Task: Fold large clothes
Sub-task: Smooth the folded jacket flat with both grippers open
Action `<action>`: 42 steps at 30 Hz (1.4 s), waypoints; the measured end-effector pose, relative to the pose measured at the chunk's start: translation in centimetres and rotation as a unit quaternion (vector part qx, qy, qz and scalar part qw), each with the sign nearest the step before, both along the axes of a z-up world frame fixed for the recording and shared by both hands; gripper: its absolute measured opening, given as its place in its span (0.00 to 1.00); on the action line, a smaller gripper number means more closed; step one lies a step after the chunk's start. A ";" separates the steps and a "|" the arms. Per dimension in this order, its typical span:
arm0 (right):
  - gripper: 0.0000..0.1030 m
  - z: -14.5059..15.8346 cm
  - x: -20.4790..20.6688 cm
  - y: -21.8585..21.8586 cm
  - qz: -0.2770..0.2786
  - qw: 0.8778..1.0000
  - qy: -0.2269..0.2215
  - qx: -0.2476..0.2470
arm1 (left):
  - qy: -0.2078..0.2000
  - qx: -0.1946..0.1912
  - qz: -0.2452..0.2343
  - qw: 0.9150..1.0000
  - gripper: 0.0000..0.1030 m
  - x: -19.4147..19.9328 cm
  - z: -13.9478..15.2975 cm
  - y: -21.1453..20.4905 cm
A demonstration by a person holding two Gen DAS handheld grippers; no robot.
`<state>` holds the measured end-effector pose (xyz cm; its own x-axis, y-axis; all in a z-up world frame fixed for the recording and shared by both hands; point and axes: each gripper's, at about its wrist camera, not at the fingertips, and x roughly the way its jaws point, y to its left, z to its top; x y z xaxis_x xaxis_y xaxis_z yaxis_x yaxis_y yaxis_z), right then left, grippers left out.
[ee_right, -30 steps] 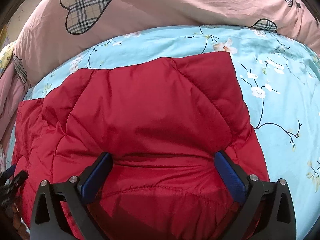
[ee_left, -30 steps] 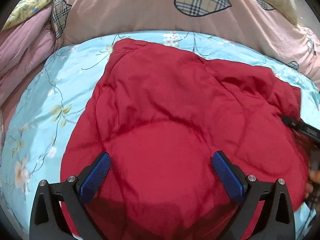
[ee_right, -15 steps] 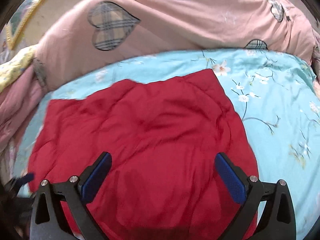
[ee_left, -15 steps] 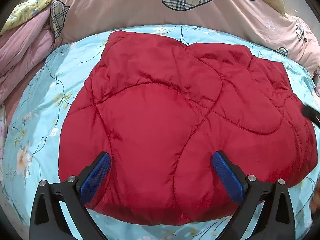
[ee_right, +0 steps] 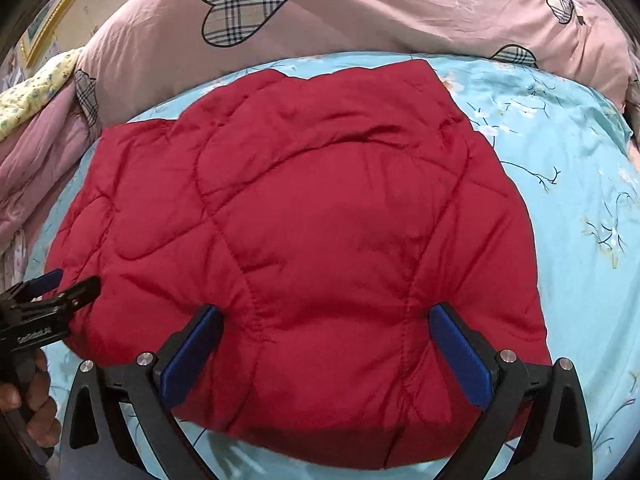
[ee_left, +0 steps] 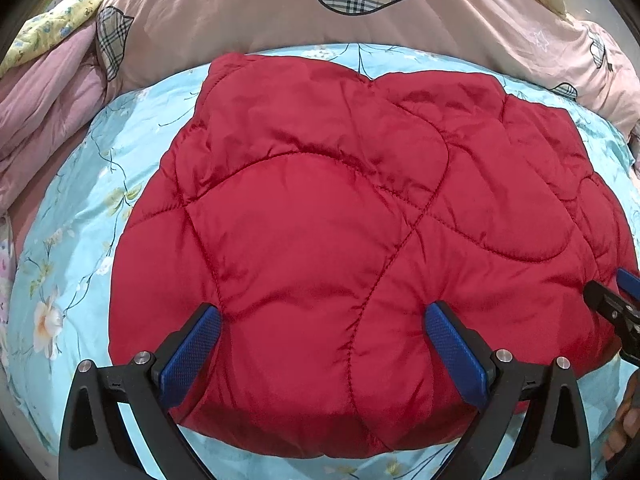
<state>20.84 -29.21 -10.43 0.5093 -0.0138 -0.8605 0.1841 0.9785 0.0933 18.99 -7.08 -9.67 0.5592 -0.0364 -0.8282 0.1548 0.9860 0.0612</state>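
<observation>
A red quilted jacket [ee_left: 340, 216] lies folded into a thick block on the light blue floral bedsheet [ee_left: 76, 216]. In the left wrist view my left gripper [ee_left: 322, 340] hovers open above the block's near edge, nothing between its blue pads. The right wrist view shows the same jacket [ee_right: 320, 220], with my right gripper [ee_right: 326, 340] open over its near edge and holding nothing. The left gripper [ee_right: 52, 300] also shows at the left border of the right wrist view, and the right gripper [ee_left: 616, 304] at the right border of the left wrist view.
A pink duvet with plaid hearts [ee_left: 320, 8] is piled along the far side of the bed. Bunched pink and yellow bedding [ee_left: 44, 80] sits at the left. Bare sheet [ee_right: 580, 200] lies right of the jacket. A person's hand [ee_right: 28, 412] holds the left gripper.
Both grippers have pulled back and up from the jacket, so the whole folded block now shows. The jacket lies flatter and settled. Both stay open.
</observation>
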 end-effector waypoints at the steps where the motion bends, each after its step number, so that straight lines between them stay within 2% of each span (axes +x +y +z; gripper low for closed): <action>1: 1.00 -0.1 0.2 0.0 -0.001 1.000 0.002 -0.004 | 0.000 0.001 0.000 1.000 1.00 0.0 -0.1 0.0; 3: 1.00 -0.2 0.3 0.1 -0.003 1.000 0.005 -0.004 | 0.002 -0.001 0.002 1.000 1.00 0.0 0.0 0.1; 7: 1.00 -0.3 0.4 0.1 -0.004 1.000 0.005 -0.004 | 0.003 -0.034 -0.002 0.999 0.99 -0.9 1.6 1.0; 11: 1.00 -0.5 0.2 0.2 -0.003 1.000 0.003 -0.007 | 0.009 -0.054 -0.004 0.998 0.99 -2.0 1.9 1.7; 16: 1.00 -0.4 -0.1 0.4 -0.003 1.000 0.003 -0.007 | 0.023 -0.035 -0.006 0.999 1.00 -1.2 -0.3 1.6; 18: 1.00 0.2 -0.2 0.6 -0.004 1.000 0.003 -0.009 | 0.023 -0.032 -0.006 0.999 1.00 -1.1 -0.2 1.5; 24: 0.99 3.0 -0.5 2.3 0.022 0.999 -0.041 -0.013 | 0.017 -0.039 0.001 0.999 0.99 -0.7 0.4 1.2; 26: 0.99 2.6 0.3 2.5 0.027 0.999 -0.031 -0.016 | 0.012 -0.050 0.006 0.999 0.99 -0.2 0.6 1.5; 29: 1.00 0.5 1.6 2.0 0.022 1.000 0.004 -0.020 | 0.026 -0.053 0.004 0.998 1.00 1.0 0.0 1.6; 34: 1.00 -0.6 2.6 0.3 0.004 1.000 0.012 -0.001 | 0.034 -0.043 -0.010 0.998 1.00 2.8 -0.9 0.9; 42: 1.00 -1.0 2.8 0.5 0.001 1.000 0.018 -0.014 | 0.028 -0.034 -0.009 0.999 1.00 3.3 -1.3 0.6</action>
